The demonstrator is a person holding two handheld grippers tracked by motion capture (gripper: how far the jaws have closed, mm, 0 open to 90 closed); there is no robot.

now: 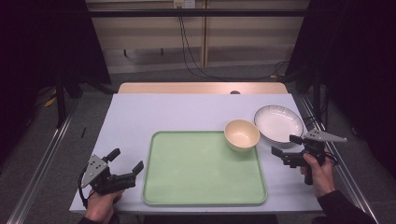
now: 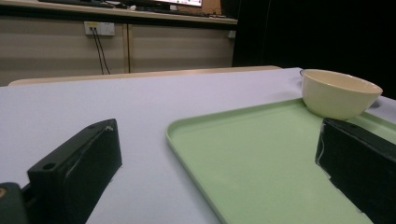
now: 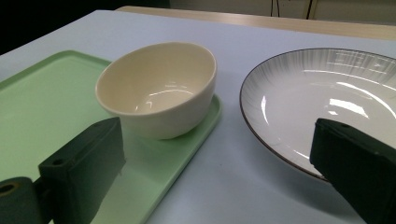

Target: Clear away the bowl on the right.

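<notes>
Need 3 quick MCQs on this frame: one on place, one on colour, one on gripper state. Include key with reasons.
1. Where is the cream bowl?
A. tray's far right corner
B. on the plate
C. table's left edge

2. What colour is the tray?
A. blue
B. green
C. red

3. How do the jaws of the right gripper stand?
A. shut on the bowl
B. shut on the plate
C. open, holding nothing

Key: 1 A, the bowl sits in that corner beside the plate; 2 B, pale green in every view; 3 C, the right gripper view shows its jaws apart.
</notes>
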